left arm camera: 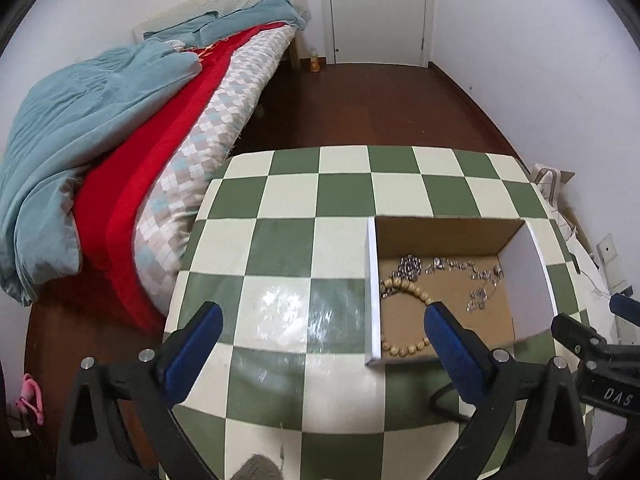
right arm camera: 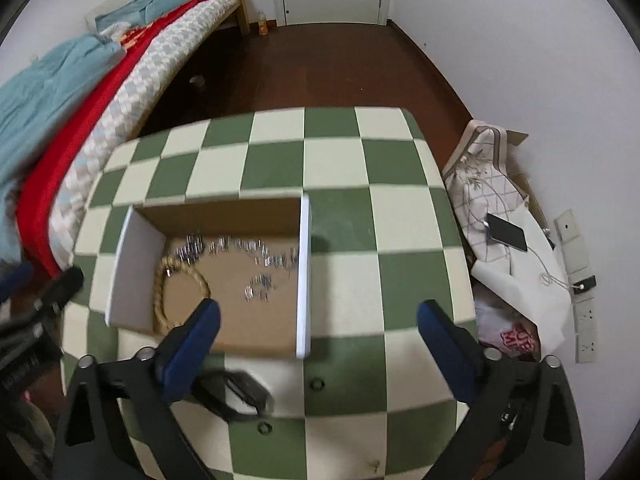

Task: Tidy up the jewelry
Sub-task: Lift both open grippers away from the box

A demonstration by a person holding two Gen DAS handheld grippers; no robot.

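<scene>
A shallow cardboard box with white walls (left arm camera: 372, 288) (right arm camera: 304, 276) stands on the green-and-cream checkered table (left arm camera: 288, 240) (right arm camera: 348, 220). Inside lie a wooden bead bracelet (left arm camera: 408, 292) (right arm camera: 160, 292) and silver chain jewelry (left arm camera: 476, 272) (right arm camera: 256, 256). My left gripper (left arm camera: 322, 344) is open and empty above the table, left of the box, its right finger over the box's near edge. My right gripper (right arm camera: 318, 336) is open and empty above the box's near right corner. A black band-like item (right arm camera: 236, 392) (left arm camera: 444, 400) lies on the table in front of the box.
A bed with blue, red and patterned bedding (left arm camera: 132, 128) (right arm camera: 80, 92) runs along the table's left side. A bag, phone and cable (right arm camera: 506, 232) sit on the floor to the right by the wall. Dark wooden floor and a white door (left arm camera: 376, 8) lie beyond.
</scene>
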